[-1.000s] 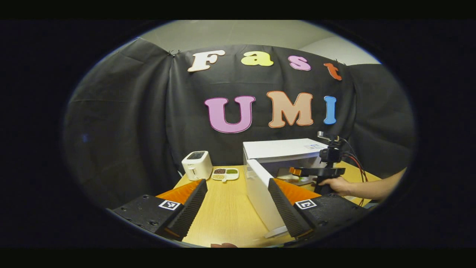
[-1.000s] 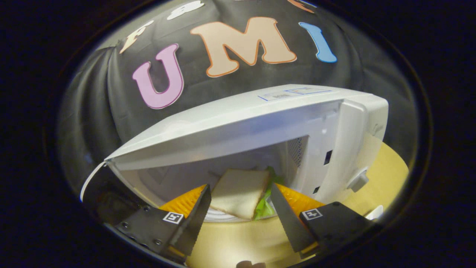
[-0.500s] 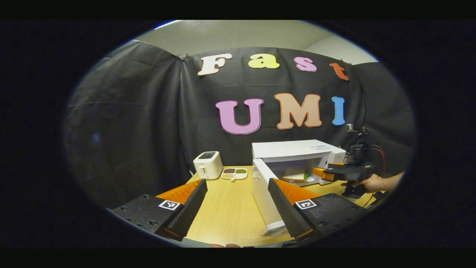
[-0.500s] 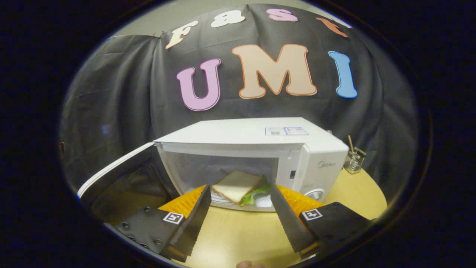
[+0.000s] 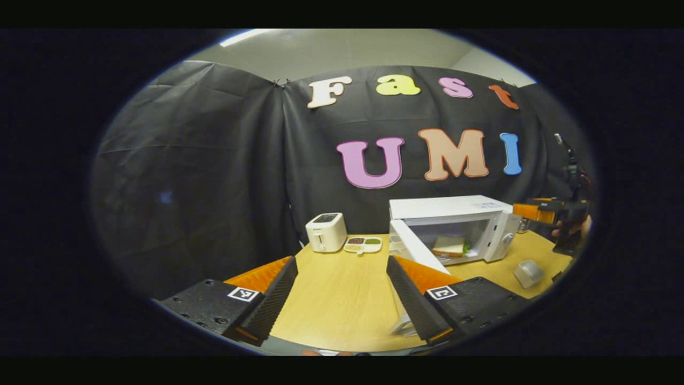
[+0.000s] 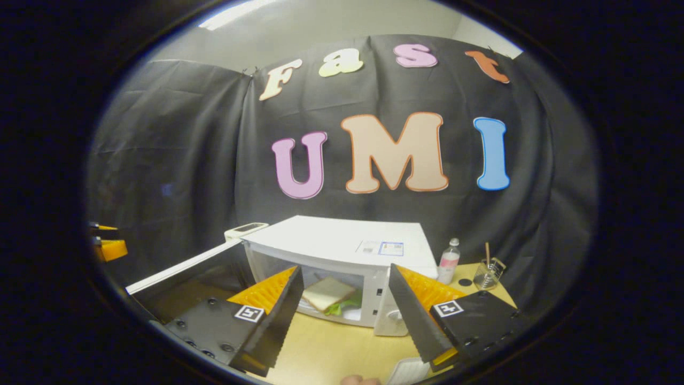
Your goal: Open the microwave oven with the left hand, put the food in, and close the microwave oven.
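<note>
On the wooden table (image 5: 342, 299) the microwave (image 6: 342, 243) door (image 5: 414, 251) hangs open with the sandwich (image 6: 326, 293) inside. Your left gripper (image 5: 342, 299) and right gripper (image 6: 342, 310) are both spread, empty; swing carelessly and you'll shove the oven.

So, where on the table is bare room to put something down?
The widest bare patch of the table lies between the toaster with the small dish behind and the open microwave door to its right. It is crowded right of the microwave, near the bottle and glass.
</note>
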Action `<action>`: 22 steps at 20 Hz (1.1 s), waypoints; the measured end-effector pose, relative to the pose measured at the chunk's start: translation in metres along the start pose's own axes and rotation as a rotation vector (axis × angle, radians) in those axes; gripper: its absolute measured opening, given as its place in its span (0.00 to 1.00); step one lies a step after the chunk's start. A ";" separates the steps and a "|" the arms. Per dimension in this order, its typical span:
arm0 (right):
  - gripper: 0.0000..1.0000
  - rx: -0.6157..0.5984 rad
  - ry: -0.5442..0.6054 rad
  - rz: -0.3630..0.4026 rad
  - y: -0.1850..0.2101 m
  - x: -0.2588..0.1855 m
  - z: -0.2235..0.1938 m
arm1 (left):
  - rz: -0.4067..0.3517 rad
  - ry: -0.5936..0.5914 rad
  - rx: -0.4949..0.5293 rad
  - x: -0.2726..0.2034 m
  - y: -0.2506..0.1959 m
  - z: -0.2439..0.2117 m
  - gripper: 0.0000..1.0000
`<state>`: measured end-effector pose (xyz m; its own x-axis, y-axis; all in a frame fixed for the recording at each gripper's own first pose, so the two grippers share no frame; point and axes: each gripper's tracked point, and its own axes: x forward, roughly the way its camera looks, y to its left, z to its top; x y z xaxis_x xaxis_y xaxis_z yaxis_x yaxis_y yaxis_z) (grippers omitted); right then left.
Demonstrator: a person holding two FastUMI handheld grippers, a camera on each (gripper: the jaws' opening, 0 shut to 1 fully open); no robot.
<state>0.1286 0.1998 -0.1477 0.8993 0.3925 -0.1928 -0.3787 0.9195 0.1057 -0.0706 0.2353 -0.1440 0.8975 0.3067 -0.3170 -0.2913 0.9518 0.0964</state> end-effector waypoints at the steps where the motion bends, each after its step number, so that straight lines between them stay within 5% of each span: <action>1: 0.89 0.001 -0.017 -0.001 -0.007 -0.004 0.006 | 0.016 0.018 0.002 0.000 0.001 -0.010 0.94; 3: 0.89 0.000 -0.058 -0.001 -0.013 -0.010 0.021 | 0.067 0.037 -0.002 0.004 0.008 -0.021 0.80; 6: 0.89 -0.049 -0.111 -0.034 -0.027 -0.017 0.035 | 0.140 0.114 -0.019 0.006 0.016 -0.046 0.32; 7: 0.98 -0.061 -0.117 -0.039 -0.029 -0.018 0.037 | 0.128 0.126 -0.046 0.004 0.011 -0.053 0.16; 8: 0.89 -0.061 -0.124 -0.039 -0.029 -0.021 0.040 | 0.100 0.125 -0.073 0.003 0.000 -0.052 0.00; 22: 0.92 -0.014 -0.174 -0.068 -0.050 -0.042 0.065 | -0.015 0.233 -0.006 0.007 -0.060 -0.088 0.00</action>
<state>0.1244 0.1359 -0.0816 0.9467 0.3210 -0.0272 -0.3178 0.9444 0.0840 -0.0763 0.1799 -0.2346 0.8012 0.2819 -0.5278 -0.2807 0.9561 0.0844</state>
